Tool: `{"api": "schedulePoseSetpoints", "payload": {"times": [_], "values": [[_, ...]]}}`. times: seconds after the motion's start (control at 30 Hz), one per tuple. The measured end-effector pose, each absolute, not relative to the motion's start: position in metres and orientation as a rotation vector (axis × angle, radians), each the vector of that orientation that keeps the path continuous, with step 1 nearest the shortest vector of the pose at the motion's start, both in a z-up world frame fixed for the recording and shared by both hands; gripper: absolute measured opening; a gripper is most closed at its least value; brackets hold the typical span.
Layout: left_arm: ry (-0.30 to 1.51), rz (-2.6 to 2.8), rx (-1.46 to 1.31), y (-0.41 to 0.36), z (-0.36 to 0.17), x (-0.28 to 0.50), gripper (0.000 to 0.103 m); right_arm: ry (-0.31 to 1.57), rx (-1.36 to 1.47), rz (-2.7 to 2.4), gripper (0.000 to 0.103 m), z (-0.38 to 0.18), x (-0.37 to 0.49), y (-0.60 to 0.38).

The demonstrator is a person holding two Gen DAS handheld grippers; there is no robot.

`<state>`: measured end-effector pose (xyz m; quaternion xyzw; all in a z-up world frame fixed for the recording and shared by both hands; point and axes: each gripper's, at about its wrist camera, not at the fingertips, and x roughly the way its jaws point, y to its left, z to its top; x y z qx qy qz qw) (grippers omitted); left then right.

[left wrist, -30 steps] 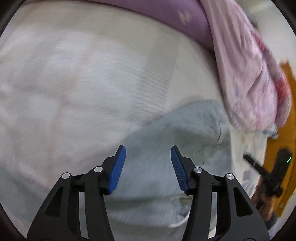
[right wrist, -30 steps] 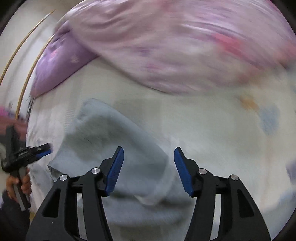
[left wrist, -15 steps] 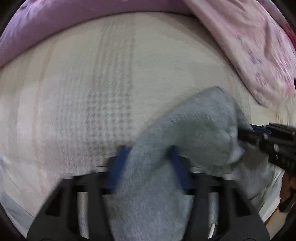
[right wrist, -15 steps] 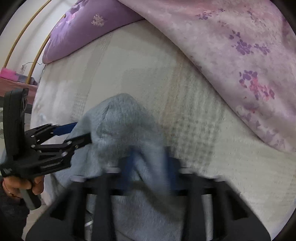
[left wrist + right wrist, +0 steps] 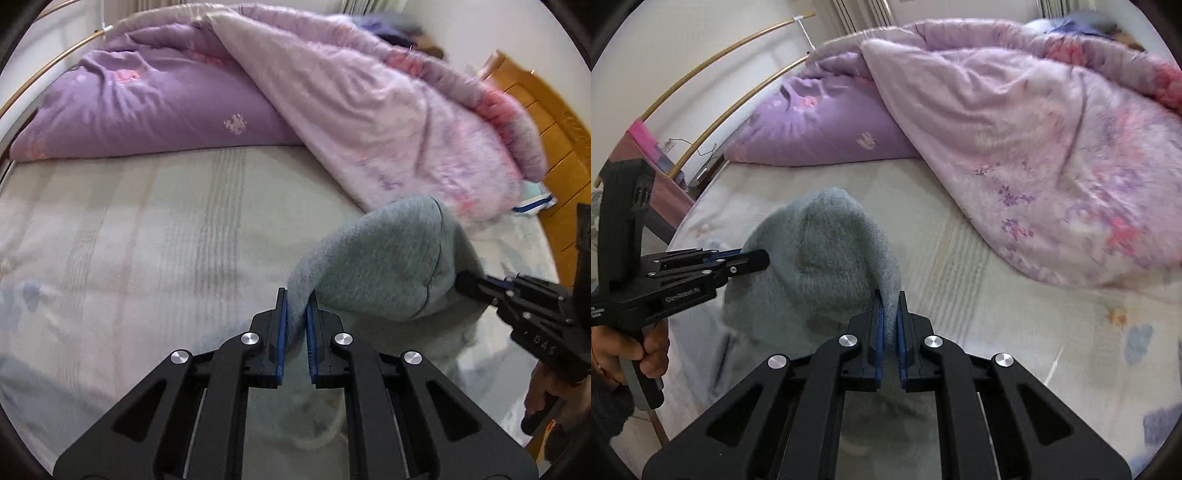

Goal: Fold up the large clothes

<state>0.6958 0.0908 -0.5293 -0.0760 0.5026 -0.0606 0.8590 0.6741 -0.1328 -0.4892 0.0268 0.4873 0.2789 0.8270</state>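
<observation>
Fingers (image 5: 281,325) of both grippers clamped on grey garment (image 5: 388,266) above bed (image 5: 129,240).

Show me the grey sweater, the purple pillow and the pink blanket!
grey sweater (image 5: 391,258), left wrist view, on its raised fold.
purple pillow (image 5: 140,114), left wrist view, on its front face.
pink blanket (image 5: 1052,147), right wrist view, on its pale underside.

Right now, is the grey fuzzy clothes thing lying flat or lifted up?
Lifted up. Both grippers, left gripper and right gripper, pinch the grey garment, which arches above the bed sheet.
</observation>
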Motion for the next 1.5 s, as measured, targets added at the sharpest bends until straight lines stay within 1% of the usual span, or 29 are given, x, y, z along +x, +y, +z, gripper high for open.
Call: {"api": "schedulePoseSetpoints", "payload": {"times": [0.07,0.2,0.37,0.4,0.5,0.57,0.6,0.63,0.67,0.7,0.73,0.77,0.8,0.83,0.87,0.97,1.07,1.13,1.17,1.2,1.23,1.27,1.33,1.43,1.5], "values": [[1.037,-0.111,-0.163,0.088,-0.520,0.660,0.009,1.034,0.050,0.591,0.006,-0.482,0.642,-0.136],[1.071,-0.103,-0.226,0.085,-0.524,0.586,0.009,1.065,0.027,0.564,0.006,-0.487,0.577,-0.144],[1.228,-0.072,-0.285,0.088,-0.566,0.495,0.011,1.212,0.030,0.524,0.007,-0.533,0.498,-0.146],[1.261,-0.063,-0.295,0.088,-0.576,0.482,0.012,1.253,0.043,0.511,0.011,-0.545,0.489,-0.147],[1.371,-0.040,-0.303,0.084,-0.603,0.446,0.012,1.388,0.135,0.461,0.014,-0.576,0.461,-0.157],[1.425,-0.019,-0.318,0.086,-0.612,0.433,0.018,1.454,0.200,0.427,0.014,-0.586,0.452,-0.165],[1.441,-0.010,-0.358,0.089,-0.614,0.427,0.026,1.458,0.239,0.420,0.016,-0.584,0.447,-0.170],[1.442,-0.002,-0.419,0.093,-0.614,0.419,0.041,1.464,0.279,0.410,0.017,-0.582,0.442,-0.175],[1.438,0.014,-0.470,0.097,-0.612,0.413,0.053,1.471,0.309,0.397,0.023,-0.580,0.442,-0.180],[1.425,0.036,-0.512,0.101,-0.609,0.408,0.067,1.472,0.355,0.381,0.031,-0.577,0.440,-0.186],[1.400,0.057,-0.574,0.106,-0.604,0.402,0.067,1.467,0.425,0.369,0.035,-0.573,0.437,-0.194],[1.389,0.065,-0.629,0.110,-0.602,0.399,0.067,1.464,0.478,0.357,0.049,-0.570,0.436,-0.200],[1.385,0.071,-0.690,0.113,-0.601,0.395,0.069,1.461,0.523,0.344,0.057,-0.567,0.434,-0.206],[1.383,0.088,-0.766,0.116,-0.600,0.391,0.071,1.457,0.558,0.337,0.057,-0.564,0.432,-0.210],[1.384,0.093,-0.807,0.116,-0.601,0.388,0.072,1.457,0.599,0.325,0.057,-0.563,0.432,-0.212],[1.420,0.077,-0.819,0.100,-0.611,0.392,0.072,1.499,0.684,0.256,0.057,-0.573,0.435,-0.212],[1.455,0.062,-0.821,0.085,-0.628,0.405,0.072,1.549,0.886,0.194,0.057,-0.602,0.436,-0.209],[1.465,0.050,-0.849,0.077,-0.637,0.414,0.072,1.572,0.915,0.184,0.057,-0.618,0.442,-0.198],[1.464,0.048,-0.843,0.074,-0.641,0.418,0.071,1.583,0.906,0.183,0.057,-0.624,0.443,-0.194],[1.466,0.044,-0.821,0.070,-0.645,0.423,0.057,1.602,0.903,0.191,0.044,-0.631,0.445,-0.187],[1.473,0.045,-0.759,0.066,-0.646,0.427,0.021,1.611,0.899,0.204,0.030,-0.631,0.446,-0.183],[1.489,0.047,-0.690,0.063,-0.647,0.430,0.012,1.627,0.875,0.216,0.004,-0.631,0.446,-0.177],[1.469,0.028,-0.627,0.064,-0.636,0.425,0.006,1.604,0.811,0.252,0.004,-0.616,0.444,-0.169],[1.453,0.027,-0.599,0.070,-0.626,0.410,0.006,1.604,0.775,0.276,0.004,-0.607,0.434,-0.163],[1.490,0.037,-0.591,0.071,-0.638,0.399,0.006,1.647,0.765,0.246,0.004,-0.621,0.425,-0.161]]}}
